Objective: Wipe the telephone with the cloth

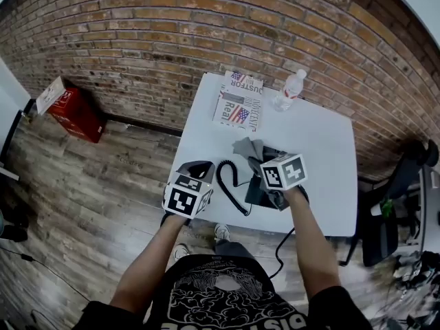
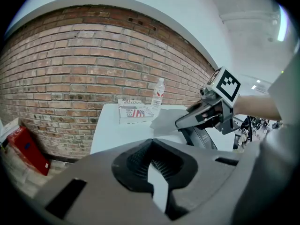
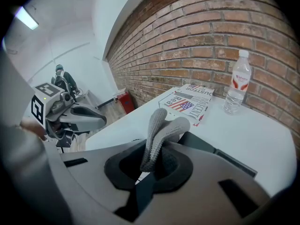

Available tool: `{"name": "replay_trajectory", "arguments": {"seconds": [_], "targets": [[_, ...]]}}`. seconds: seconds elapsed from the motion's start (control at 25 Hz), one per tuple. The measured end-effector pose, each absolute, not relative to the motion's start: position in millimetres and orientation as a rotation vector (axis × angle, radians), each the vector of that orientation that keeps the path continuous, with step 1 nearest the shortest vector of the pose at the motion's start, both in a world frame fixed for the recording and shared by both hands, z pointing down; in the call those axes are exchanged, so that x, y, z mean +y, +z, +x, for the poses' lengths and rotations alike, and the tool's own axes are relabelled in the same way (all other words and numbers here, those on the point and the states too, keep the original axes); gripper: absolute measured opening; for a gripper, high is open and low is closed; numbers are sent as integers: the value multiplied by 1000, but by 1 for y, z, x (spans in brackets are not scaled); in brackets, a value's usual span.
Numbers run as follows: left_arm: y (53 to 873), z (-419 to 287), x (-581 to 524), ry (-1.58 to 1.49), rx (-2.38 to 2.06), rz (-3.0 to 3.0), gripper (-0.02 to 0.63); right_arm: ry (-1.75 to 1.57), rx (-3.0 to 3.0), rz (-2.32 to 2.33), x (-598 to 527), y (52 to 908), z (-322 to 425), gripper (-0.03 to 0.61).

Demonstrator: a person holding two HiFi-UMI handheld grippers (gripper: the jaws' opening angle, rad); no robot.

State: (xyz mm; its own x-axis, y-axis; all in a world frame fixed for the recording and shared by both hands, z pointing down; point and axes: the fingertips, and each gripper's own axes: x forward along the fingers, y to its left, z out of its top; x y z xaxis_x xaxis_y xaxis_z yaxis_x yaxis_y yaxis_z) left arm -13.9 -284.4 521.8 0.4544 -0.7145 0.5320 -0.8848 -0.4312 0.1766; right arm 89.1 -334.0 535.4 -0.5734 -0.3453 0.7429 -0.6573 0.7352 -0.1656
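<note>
Grey knitted cloth point(image 3: 161, 130) pinched upright in right gripper point(image 3: 147, 172) jaws, black corded telephone point(image 1: 256, 192) on white table point(image 1: 323, 150)

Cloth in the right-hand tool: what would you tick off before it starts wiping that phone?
1. Cloth gripped: ok, the right gripper has its fingers shut on it.
2. Telephone in reach: ok, just beneath that gripper.
3. Left gripper spare: ok, empty, fingers slightly apart, by the table near its left edge.
4. Coiled cord clear: ok, lying left of the telephone.
5. Water bottle and newspaper clear: ok, at the far edge.
6. Cloth touching the telephone: cannot tell.
</note>
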Motion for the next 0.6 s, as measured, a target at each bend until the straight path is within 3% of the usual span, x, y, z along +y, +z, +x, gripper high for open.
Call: {"name": "replay_trajectory", "arguments": {"seconds": [0.6], "targets": [[526, -17, -253, 560, -1296, 2302, 6, 627, -2194, 796, -292, 554, 91, 11]]}}
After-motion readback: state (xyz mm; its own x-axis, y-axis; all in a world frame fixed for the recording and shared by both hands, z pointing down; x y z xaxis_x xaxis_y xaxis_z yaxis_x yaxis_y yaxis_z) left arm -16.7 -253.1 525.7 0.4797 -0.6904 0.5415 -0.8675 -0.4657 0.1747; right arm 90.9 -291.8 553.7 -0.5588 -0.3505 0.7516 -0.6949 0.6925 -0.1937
